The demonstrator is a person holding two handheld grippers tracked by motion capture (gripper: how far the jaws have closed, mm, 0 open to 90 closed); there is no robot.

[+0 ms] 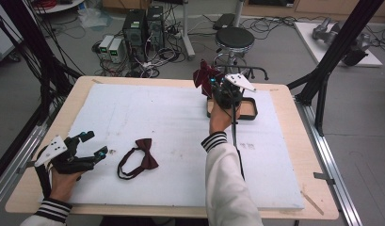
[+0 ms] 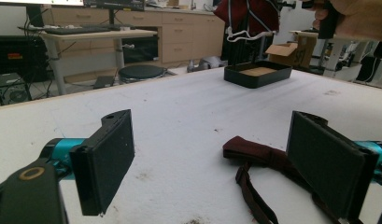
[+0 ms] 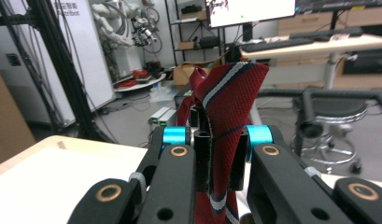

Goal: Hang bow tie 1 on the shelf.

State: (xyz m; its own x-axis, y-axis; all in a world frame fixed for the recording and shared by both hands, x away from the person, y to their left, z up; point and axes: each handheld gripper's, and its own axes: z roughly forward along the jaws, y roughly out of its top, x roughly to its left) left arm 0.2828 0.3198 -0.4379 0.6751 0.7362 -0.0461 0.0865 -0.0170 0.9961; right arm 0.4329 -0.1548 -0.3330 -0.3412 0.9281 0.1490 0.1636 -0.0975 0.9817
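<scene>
My right gripper (image 1: pixel 212 84) is held above the back of the table, shut on a red bow tie with white and navy stripes (image 1: pixel 205 74). In the right gripper view the striped tie (image 3: pixel 230 98) sticks up from between the closed jaws (image 3: pixel 220 158). It hangs just over a black tray (image 1: pixel 252 113) with a brown bottom. A dark maroon bow tie (image 1: pixel 139 162) with its strap lies flat on the white mat. My left gripper (image 1: pixel 97 143) rests open at the front left, its pads (image 2: pixel 107 158) apart, the maroon tie (image 2: pixel 258 156) lying between and ahead of them.
A white foam mat (image 1: pixel 171 122) covers most of the wooden table (image 1: pixel 284 141). A black stool (image 1: pixel 234 40) and computer towers (image 1: pixel 143 28) stand on the floor beyond the far edge. Black frame posts (image 1: pixel 331 61) rise at the right.
</scene>
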